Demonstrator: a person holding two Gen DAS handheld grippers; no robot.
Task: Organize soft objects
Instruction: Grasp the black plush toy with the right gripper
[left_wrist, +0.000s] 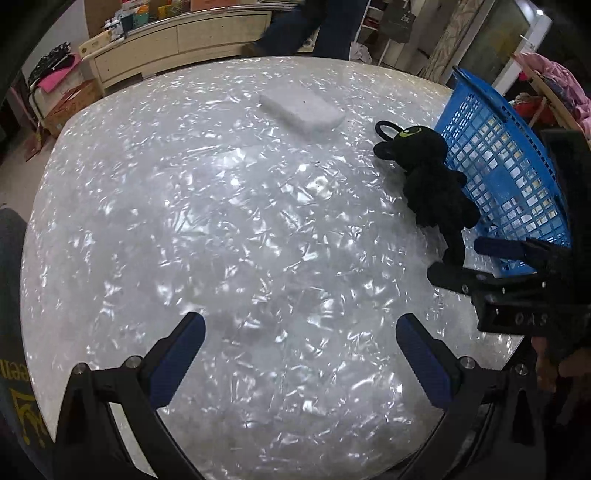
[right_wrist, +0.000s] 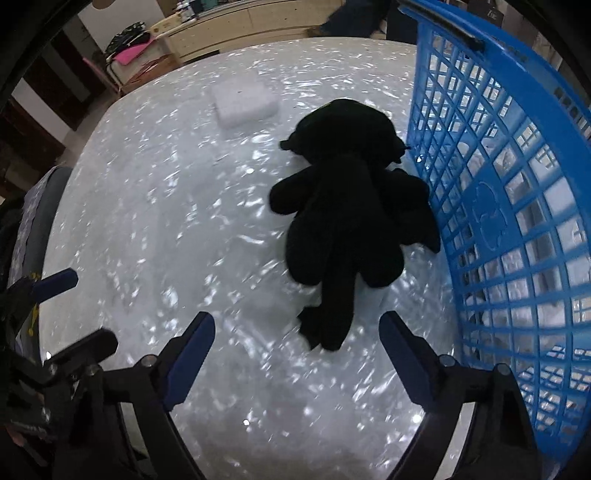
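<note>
Both grippers point steeply down at the pearly white table, and the one to watch is the black plush toy, lying flat on the tabletop right up against the outer wall of the blue basket. In the right wrist view its head points away and its tail trails back toward the camera, the tail tip lying just ahead of the gap between the fingers. The right gripper has its blue-padded fingers spread wide, nothing between them, no pad touching the toy. The basket's lattice wall rises along the right of that view, with pale soft things showing through the holes; what they are is hard to say. Farther across the table sits a white sponge block, apart from the toy. Over on the other side, the left gripper is also wide apart over bare table, holding nothing. From the left wrist view the toy's face with its green eyes shows, a loop at its head, and the other gripper's fingers hover at the tail end.
</note>
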